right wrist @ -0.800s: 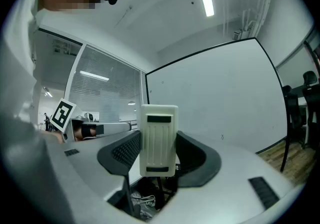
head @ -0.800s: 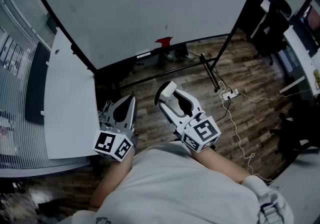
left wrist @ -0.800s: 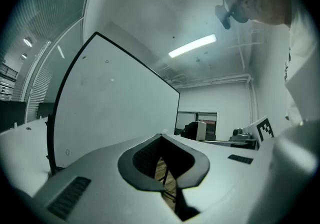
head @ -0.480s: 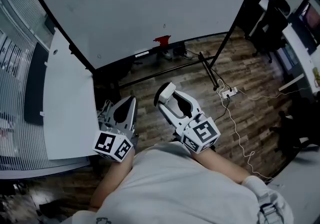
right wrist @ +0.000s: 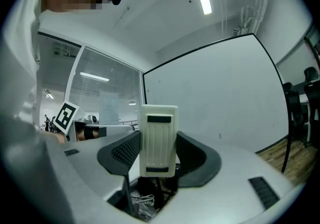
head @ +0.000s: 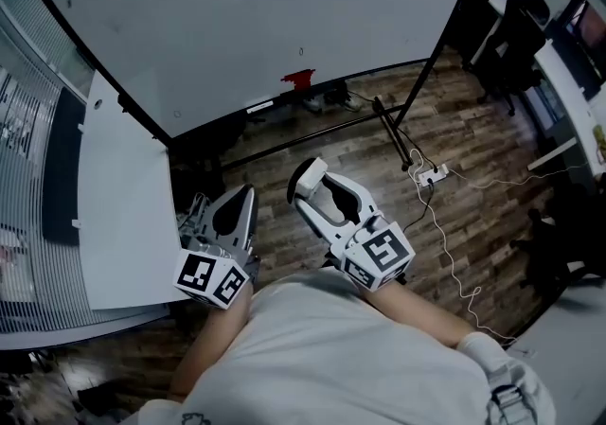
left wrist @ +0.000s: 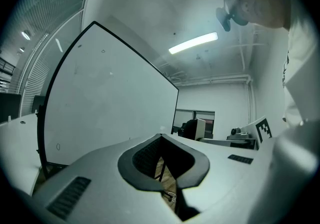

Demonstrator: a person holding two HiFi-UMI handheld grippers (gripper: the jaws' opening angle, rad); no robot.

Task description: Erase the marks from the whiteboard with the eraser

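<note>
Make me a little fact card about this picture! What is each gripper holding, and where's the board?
Right gripper: shut on the eraser, which stands upright
Left gripper: shut, nothing in it
Whiteboard: ahead of both grippers, a few tiny marks on it
Eraser on board: no, apart from it
Red object: at the whiteboard's bottom edge
Floor: wood, with a power strip and its cable
</note>
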